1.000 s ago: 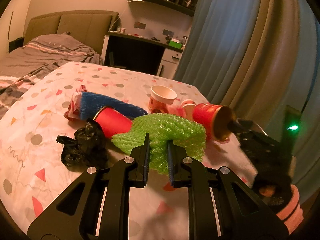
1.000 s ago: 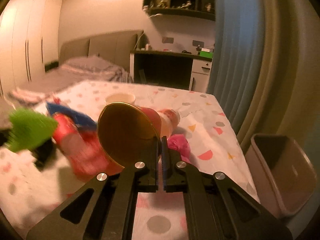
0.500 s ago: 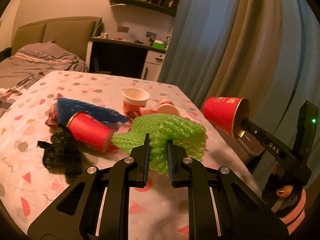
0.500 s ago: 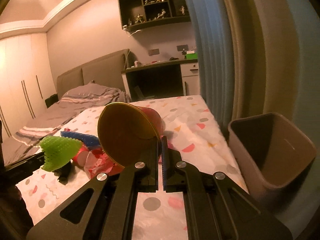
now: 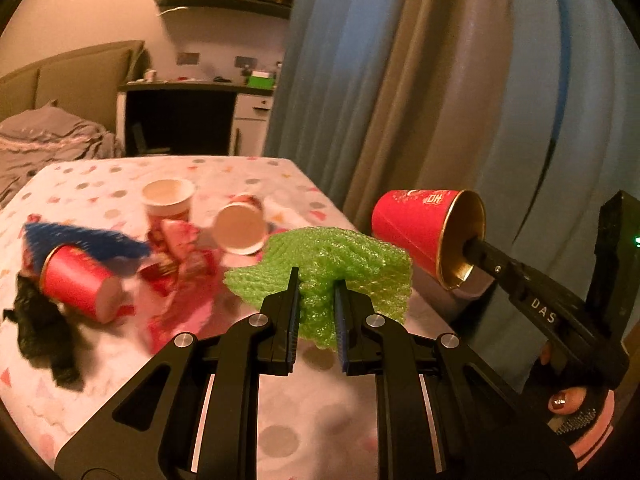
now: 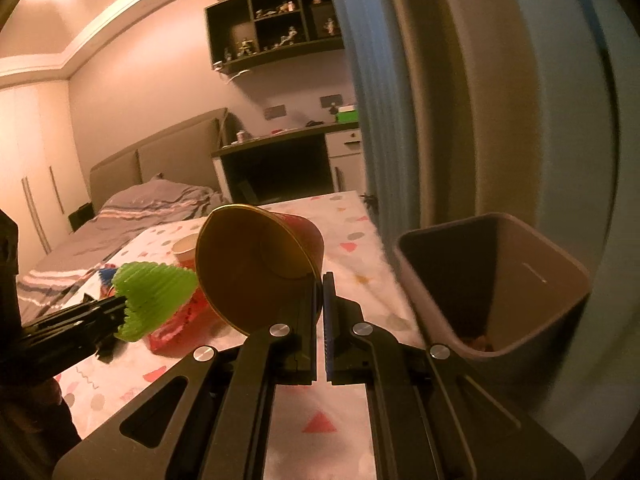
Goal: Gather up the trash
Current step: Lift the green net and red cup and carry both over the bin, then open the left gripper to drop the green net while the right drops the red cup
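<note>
My left gripper is shut on a green foam net and holds it above the table's right part. My right gripper is shut on the rim of a red paper cup with a gold inside. The cup also shows in the left wrist view, held in the air past the table's right edge. A grey trash bin stands open to the right of the cup, beside the table. The green net also shows in the right wrist view.
On the spotted tablecloth lie another red cup, a blue foam net, a black bag, red wrappers and two pale paper cups. Curtains hang to the right; a bed and desk stand behind.
Both grippers have lifted their loads and swung right. The red cup has come off the table towards the bin. The green net has risen above the table.
</note>
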Motion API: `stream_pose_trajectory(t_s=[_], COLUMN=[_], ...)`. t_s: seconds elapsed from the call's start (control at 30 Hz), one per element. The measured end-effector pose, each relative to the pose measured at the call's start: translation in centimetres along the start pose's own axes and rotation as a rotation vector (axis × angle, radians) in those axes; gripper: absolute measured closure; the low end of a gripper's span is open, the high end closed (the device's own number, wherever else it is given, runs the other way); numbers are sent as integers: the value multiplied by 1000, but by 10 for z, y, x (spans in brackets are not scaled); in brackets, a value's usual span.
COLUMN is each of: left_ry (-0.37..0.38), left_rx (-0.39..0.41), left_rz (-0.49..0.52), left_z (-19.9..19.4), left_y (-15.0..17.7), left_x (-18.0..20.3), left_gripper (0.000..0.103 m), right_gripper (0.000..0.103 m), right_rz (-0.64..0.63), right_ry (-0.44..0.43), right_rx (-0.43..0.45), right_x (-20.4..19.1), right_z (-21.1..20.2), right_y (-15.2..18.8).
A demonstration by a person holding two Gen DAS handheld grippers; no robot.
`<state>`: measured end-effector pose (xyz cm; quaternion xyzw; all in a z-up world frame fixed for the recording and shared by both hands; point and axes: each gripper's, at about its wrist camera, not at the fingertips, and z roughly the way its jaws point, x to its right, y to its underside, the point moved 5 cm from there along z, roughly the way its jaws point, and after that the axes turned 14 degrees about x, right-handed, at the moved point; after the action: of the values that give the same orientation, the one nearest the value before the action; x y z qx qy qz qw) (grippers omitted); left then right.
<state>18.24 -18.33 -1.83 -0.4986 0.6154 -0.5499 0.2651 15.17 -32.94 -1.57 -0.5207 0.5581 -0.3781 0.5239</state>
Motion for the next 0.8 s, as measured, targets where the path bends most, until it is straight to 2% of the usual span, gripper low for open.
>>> stream_pose_trajectory(t_s=[0.23, 0.53, 0.63, 0.8], left_ry=[76, 248, 308, 362], left_rx=[-1, 16, 14, -21], left_rz=[31, 67, 75, 105], left_z=[35, 96, 119, 153], left_y=[-6, -15, -13, 0], left_x=[33, 105, 128, 155], left_gripper=[89, 89, 89, 88], right_gripper=[99, 99, 99, 99], right_rz=[30, 85, 86, 108], right_ry=[77, 214, 260, 321], right_rx=[34, 79, 88, 85], right_x=[34, 90, 105, 132], right_z=[-8, -16, -16, -11], right_y=[-7, -20, -23, -23])
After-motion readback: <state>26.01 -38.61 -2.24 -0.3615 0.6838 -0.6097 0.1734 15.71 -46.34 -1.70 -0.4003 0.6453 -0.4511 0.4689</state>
